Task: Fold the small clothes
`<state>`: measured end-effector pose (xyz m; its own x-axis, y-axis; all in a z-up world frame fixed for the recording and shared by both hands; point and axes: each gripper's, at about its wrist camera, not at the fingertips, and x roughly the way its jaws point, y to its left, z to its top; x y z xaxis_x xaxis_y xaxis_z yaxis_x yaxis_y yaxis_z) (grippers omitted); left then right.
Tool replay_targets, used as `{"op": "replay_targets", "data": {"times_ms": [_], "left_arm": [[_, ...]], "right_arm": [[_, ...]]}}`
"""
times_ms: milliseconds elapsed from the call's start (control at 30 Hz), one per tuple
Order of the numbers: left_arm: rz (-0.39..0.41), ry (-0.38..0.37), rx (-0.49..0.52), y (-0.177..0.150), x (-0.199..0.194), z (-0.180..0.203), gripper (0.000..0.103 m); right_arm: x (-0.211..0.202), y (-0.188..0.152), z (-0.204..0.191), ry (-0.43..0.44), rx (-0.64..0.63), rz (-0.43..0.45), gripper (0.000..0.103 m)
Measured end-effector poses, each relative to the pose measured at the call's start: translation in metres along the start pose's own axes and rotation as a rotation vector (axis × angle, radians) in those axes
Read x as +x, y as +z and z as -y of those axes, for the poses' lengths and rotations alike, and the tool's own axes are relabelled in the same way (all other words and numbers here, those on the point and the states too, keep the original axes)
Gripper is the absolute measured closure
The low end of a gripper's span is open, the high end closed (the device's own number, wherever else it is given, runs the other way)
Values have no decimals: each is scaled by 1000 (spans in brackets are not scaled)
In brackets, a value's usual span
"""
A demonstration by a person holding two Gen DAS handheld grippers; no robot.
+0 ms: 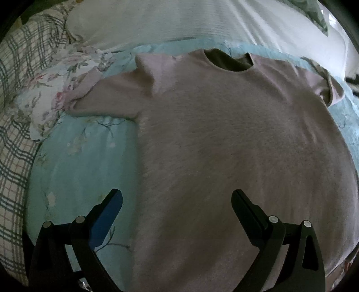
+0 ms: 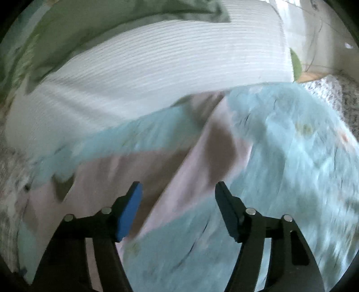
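Both the left gripper (image 1: 177, 197) and right gripper (image 2: 178, 191) gape wide above the pink T-shirt (image 1: 224, 134) on the quilt (image 1: 85, 157).

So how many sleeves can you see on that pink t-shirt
2. The t-shirt lies flat on the teal bedspread. Its left sleeve spreads toward the floral fabric; its right sleeve is bunched near the white pillow.

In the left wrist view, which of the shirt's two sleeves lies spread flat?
The left-hand sleeve of the mauve T-shirt: it lies flat, reaching toward the floral cloth. The right-hand sleeve is crumpled and folded on itself.
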<state>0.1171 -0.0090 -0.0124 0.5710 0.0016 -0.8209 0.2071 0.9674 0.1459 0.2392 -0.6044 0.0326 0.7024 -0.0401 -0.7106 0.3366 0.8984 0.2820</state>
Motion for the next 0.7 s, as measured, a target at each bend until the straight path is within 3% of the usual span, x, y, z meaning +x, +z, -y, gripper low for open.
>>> {"op": "replay_targets", "data": {"times_ms": [267,400,433,500,533,700], "left_arm": [[-62,17,23,20,39,17,5],[-93,21,24,29,60,23,5],[-103,20,21,29,63,25,5],[-125,17,14,31,73,27,5],[-135,14,11,32,76,28,5],[-131,-8,8,36,80,34,5]], "right_arm": [[90,88,50,-103,110,19,43],[130,111,71,-125,155,-7,46],[143,114,76,-125,161,-25,49],[166,115,81,-148,137,-72,67],[171,114,82,-137,137,-90,94],[139,101,56,41,114,-31,95]]}}
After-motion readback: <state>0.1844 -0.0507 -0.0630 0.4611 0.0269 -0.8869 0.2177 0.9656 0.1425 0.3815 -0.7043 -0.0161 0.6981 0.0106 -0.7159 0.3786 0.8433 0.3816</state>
